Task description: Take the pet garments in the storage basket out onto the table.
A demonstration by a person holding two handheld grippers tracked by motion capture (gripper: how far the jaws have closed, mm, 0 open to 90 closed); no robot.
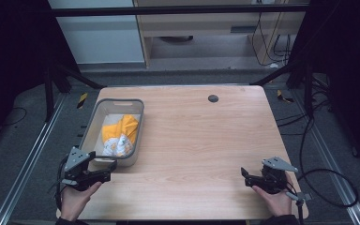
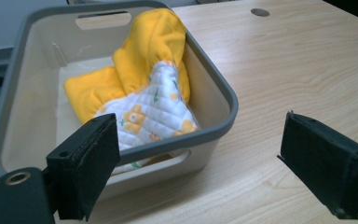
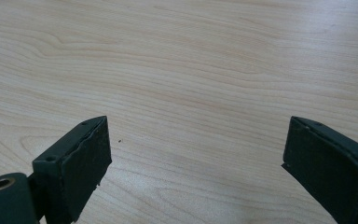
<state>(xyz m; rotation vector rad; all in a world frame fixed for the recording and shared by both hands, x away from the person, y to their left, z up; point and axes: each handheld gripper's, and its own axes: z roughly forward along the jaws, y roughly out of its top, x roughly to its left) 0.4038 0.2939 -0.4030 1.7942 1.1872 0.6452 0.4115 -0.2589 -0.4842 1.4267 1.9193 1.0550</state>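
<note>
While both jaws gape, left gripper (image 1: 104, 169) near bin (image 1: 92, 120) — yellow cloth (image 1: 120, 133) inside, right gripper (image 1: 244, 176) over table (image 1: 201, 136).

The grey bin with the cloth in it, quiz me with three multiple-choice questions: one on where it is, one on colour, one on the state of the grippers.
1. Where on the table does the grey bin stand?
A. far right corner
B. left side, near the left gripper
C. dead centre

2. What colours is the cloth in the bin?
A. yellow, with a white printed part
B. plain blue
C. black and red

3. How do the jaws of the left gripper and the right gripper stand?
A. both shut
B. left shut on the cloth
C. both open, holding nothing

Answers:
1. B, the high view shows the bin at the table's left side, just ahead of the left gripper.
2. A, the left gripper view shows yellow fabric and a quilted white part with small prints.
3. C, each gripper view shows a wide gap between its jaws with nothing in it.
</note>
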